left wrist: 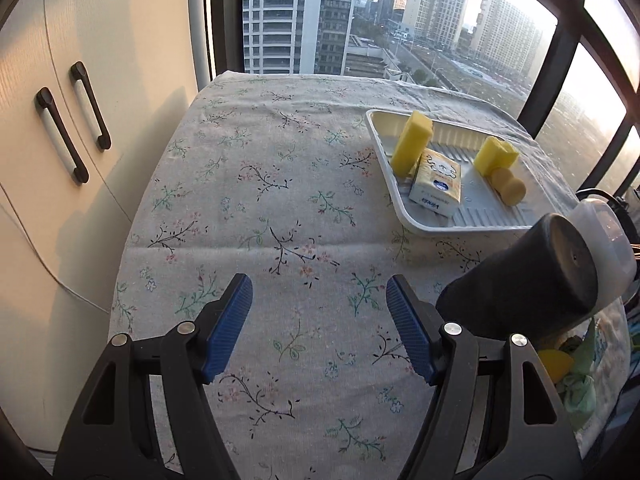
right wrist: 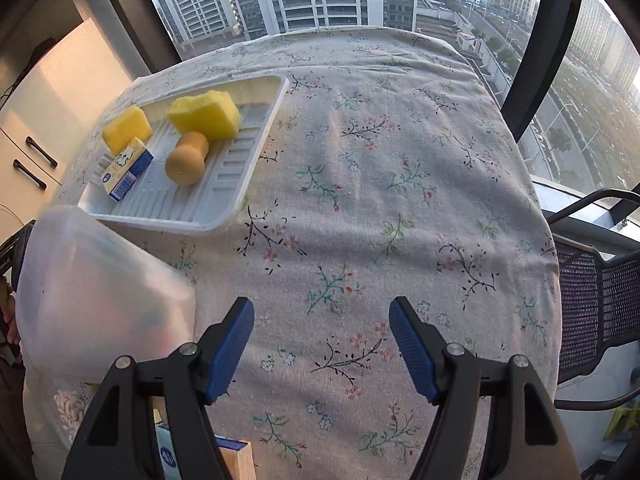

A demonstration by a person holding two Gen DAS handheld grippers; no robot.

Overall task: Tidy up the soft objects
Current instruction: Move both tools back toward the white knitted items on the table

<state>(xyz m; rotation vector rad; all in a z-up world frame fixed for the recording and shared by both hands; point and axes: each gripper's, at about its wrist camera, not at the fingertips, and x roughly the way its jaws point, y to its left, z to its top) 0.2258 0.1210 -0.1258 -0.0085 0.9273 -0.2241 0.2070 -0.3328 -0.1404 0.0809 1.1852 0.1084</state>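
A white ribbed tray lies on the floral tablecloth. In it are two yellow sponges, a small tissue pack and a tan rounded sponge. My left gripper is open and empty above the cloth, to the left of and nearer than the tray. My right gripper is open and empty above the cloth, to the right of and nearer than the tray.
The other gripper's housing shows as a dark cylinder with a translucent cap and as a translucent body. White cabinet doors stand left. Windows lie behind the table. A mesh chair stands right. Tissue packs and soft items lie at the near edge.
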